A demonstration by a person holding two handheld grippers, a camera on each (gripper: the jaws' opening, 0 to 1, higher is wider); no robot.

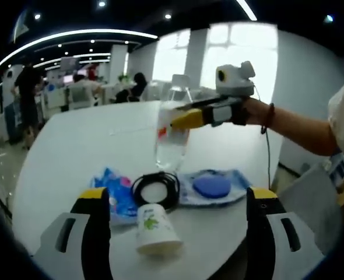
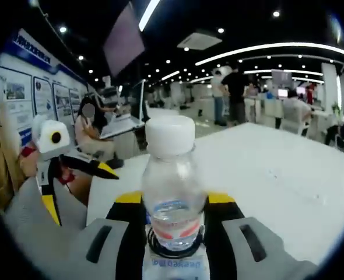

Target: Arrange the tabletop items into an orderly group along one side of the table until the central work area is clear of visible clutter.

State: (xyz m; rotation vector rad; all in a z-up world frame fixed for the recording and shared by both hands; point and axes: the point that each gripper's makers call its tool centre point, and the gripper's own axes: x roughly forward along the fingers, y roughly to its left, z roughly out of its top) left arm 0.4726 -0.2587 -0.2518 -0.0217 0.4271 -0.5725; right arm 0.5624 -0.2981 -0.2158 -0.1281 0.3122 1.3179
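Observation:
A clear water bottle (image 1: 171, 137) with a white cap (image 2: 169, 135) stands upright over the white table (image 1: 73, 146). My right gripper (image 1: 182, 121) comes in from the right and is shut on its body; in the right gripper view the bottle (image 2: 171, 192) sits between the yellow-tipped jaws of that gripper (image 2: 173, 199). My left gripper (image 1: 176, 195) is wide open near the table's front edge. Between its jaws lies a tipped paper cup (image 1: 153, 230). Behind the cup are a coiled black cable (image 1: 155, 189), a blue packet (image 1: 111, 195) and a blue round pad (image 1: 211, 186) on a clear wrapper.
The left gripper (image 2: 83, 197) hangs open off the table's edge in the right gripper view. A person's forearm (image 1: 300, 125) with a wristband reaches in from the right. The far half of the table (image 2: 277, 169) is bare. Desks and people stand beyond.

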